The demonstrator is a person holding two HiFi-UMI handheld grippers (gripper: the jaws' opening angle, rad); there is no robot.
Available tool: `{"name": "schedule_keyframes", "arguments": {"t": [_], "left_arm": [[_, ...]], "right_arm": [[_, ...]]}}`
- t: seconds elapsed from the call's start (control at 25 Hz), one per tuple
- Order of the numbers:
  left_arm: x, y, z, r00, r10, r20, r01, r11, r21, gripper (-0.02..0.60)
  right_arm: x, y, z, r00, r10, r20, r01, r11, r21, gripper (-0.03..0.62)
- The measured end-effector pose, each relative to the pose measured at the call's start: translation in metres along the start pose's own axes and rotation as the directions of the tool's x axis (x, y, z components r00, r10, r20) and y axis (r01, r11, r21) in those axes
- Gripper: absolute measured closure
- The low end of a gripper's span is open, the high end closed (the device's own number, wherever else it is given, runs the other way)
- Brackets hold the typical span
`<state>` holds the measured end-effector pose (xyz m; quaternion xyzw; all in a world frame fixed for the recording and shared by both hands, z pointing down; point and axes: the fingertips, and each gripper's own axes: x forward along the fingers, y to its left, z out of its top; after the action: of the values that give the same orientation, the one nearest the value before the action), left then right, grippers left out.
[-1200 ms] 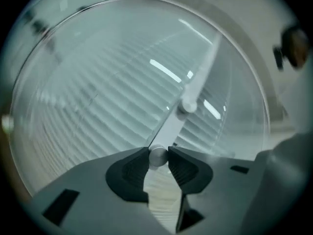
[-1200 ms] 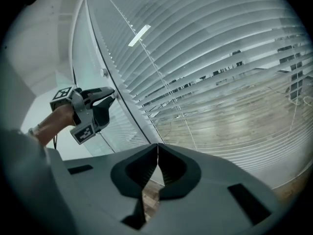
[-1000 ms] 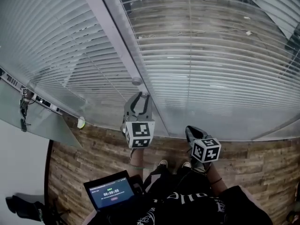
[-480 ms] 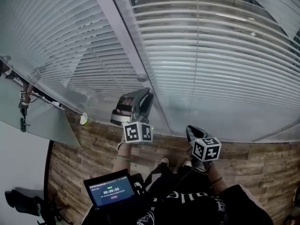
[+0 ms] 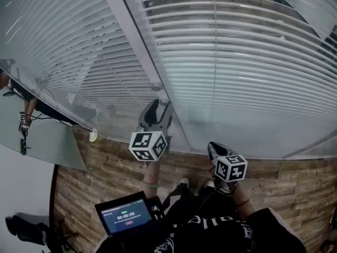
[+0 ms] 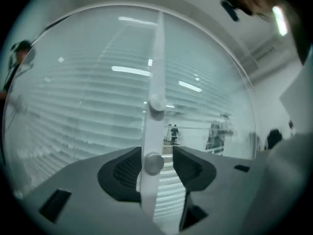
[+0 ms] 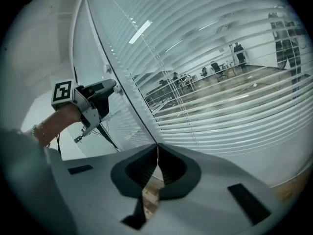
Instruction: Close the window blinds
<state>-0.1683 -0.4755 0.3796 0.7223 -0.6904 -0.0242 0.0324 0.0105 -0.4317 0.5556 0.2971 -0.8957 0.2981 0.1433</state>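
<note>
Round knob (image 6: pixel 153 163) between just-widened fingers (image 6: pixel 122 173) (blinds (image 6: pixel 73 116) behind)

The blinds (image 5: pixel 253 62) and knobbed post (image 5: pixel 140 51) (dead ahead) block passage; wooden floor (image 5: pixel 295 183) lies open rightward.

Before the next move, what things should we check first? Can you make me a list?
1. The knob sits between the left gripper's jaws: ok. The jaws have just been opening and stand clear of it.
2. The left gripper lines up with the frame post: ok.
3. The right gripper is shut and empty: ok.
4. The blinds right of the post are closed: not ok. The office shows between the slats.
5. The blinds left of the post are closed: cannot tell.
</note>
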Motion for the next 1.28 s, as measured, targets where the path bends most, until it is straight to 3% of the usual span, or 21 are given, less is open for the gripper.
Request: {"name": "schedule_keyframes", "arguments": {"t": [0.08,0.16,0.2,0.32,0.4,0.48,0.56,0.76,0.84,0.96,1.0,1.08,1.2,1.24,1.28], "left_arm": [[0.001,0.010,0.000,0.999,0.044,0.001,-0.043,0.986,-0.161,0.394],[0.003,0.013,-0.008,0.998,0.058,-0.020,-0.061,0.975,-0.212,0.407],[0.004,0.014,-0.011,0.998,0.059,-0.028,-0.063,0.976,-0.209,0.454],[0.006,0.018,-0.018,0.996,0.068,-0.057,-0.074,0.991,-0.111,0.456],[0.007,0.018,-0.019,0.990,0.095,-0.100,-0.086,0.992,0.090,0.456],[0.008,0.018,-0.022,0.981,0.139,-0.133,-0.088,0.939,0.332,0.456],[0.009,0.018,-0.021,0.976,0.166,-0.138,-0.078,0.868,0.490,0.456],[0.013,0.014,-0.025,0.977,0.167,-0.132,-0.048,0.777,0.627,0.456],[0.012,0.010,-0.030,0.977,0.167,-0.134,-0.029,0.721,0.692,0.456],[0.011,0.001,-0.030,0.977,0.166,-0.135,0.005,0.613,0.790,0.456],[0.011,-0.001,-0.029,0.977,0.164,-0.135,0.011,0.595,0.804,0.456],[0.014,0.000,-0.027,0.978,0.159,-0.132,0.014,0.585,0.811,0.456],[0.026,0.007,-0.034,0.976,0.158,-0.149,0.039,0.548,0.835,0.456],[0.031,0.009,-0.037,0.976,0.142,-0.166,0.058,0.564,0.824,0.456],[0.032,0.008,-0.039,0.977,0.113,-0.181,0.075,0.615,0.785,0.451]], "right_arm": [[-0.007,-0.002,0.002,1.000,-0.008,0.005,0.008,1.000,0.001,0.576],[-0.012,-0.004,0.003,1.000,-0.016,0.009,0.016,1.000,0.002,0.576],[-0.011,-0.005,0.002,1.000,-0.019,0.011,0.019,1.000,0.003,0.576],[-0.011,-0.011,-0.002,0.999,-0.031,0.013,0.031,0.999,0.008,0.576],[-0.014,-0.014,-0.001,0.999,-0.042,0.014,0.042,0.999,0.011,0.576],[-0.018,-0.018,-0.002,0.999,-0.050,0.014,0.049,0.999,0.014,0.576],[-0.022,-0.020,-0.002,0.998,-0.054,0.011,0.054,0.998,0.015,0.576],[-0.023,-0.024,-0.012,0.998,-0.056,-0.008,0.056,0.998,0.013,0.576],[-0.026,-0.021,-0.020,0.999,-0.052,-0.013,0.052,0.999,0.013,0.576],[-0.036,-0.017,-0.025,0.998,-0.056,-0.012,0.056,0.998,0.011,0.576],[-0.039,-0.016,-0.025,0.998,-0.060,-0.011,0.060,0.998,0.010,0.576],[-0.043,-0.015,-0.023,0.997,-0.073,-0.009,0.073,0.997,0.008,0.576],[-0.040,-0.018,-0.018,0.994,-0.105,0.000,0.105,0.994,0.020,0.576],[-0.039,-0.019,-0.017,0.993,-0.117,0.006,0.117,0.993,0.029,0.576],[-0.040,-0.018,-0.017,0.992,-0.129,0.014,0.128,0.991,0.038,0.576]]}}
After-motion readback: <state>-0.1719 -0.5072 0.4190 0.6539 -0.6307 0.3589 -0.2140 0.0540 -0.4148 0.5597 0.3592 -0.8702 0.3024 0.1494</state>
